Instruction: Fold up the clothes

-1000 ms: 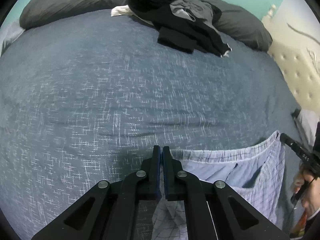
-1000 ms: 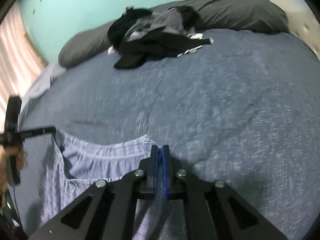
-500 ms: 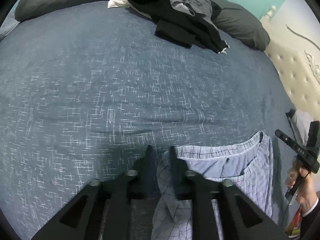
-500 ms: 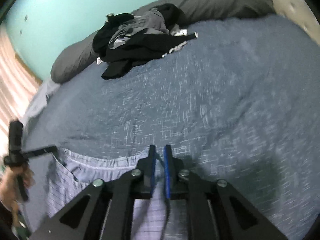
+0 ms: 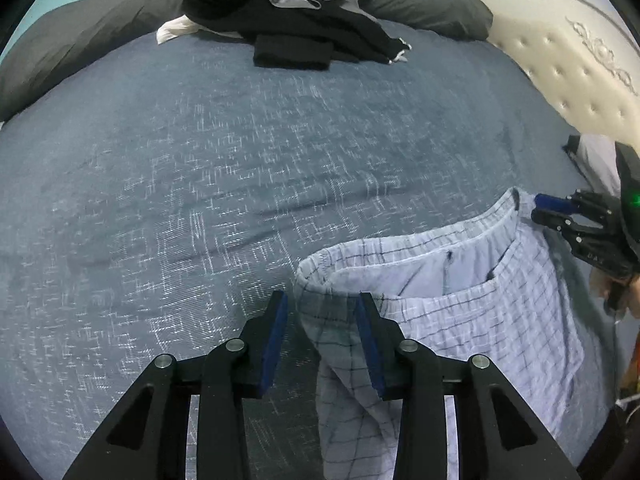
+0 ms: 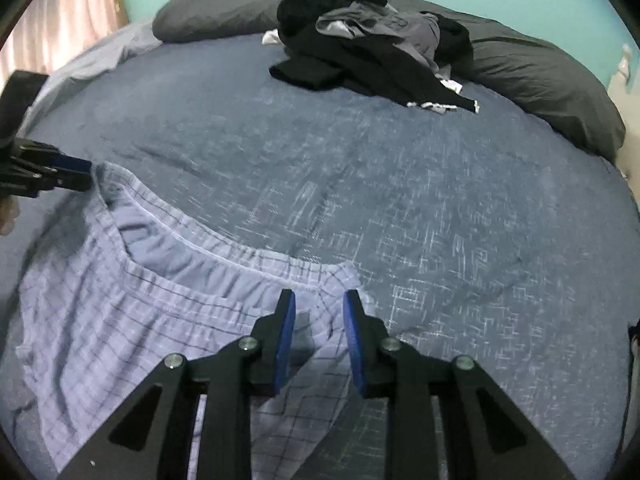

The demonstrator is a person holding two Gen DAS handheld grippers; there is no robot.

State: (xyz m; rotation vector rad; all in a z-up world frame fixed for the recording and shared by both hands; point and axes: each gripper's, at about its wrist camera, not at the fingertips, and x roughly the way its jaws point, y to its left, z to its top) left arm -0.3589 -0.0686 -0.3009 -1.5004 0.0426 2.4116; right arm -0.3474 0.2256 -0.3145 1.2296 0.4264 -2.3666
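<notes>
The left gripper [image 5: 322, 330] and right gripper [image 6: 319, 326], clamped a second ago, now stand spread, the right's jaws opening. The pale blue checked cotton shorts [image 5: 472, 304] lie released beneath both on the dark blue woven bedspread [image 5: 200, 180], so laying out looks done and folding comes next.

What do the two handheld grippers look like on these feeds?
Both match: the left gripper and right gripper have black angular linkage arms with silver round pivot pins and flat blue pads lining the fingers' inner faces. Seen from the left wrist view, the right unit carries a green indicator light on its body and faint lettering on one arm.
</notes>
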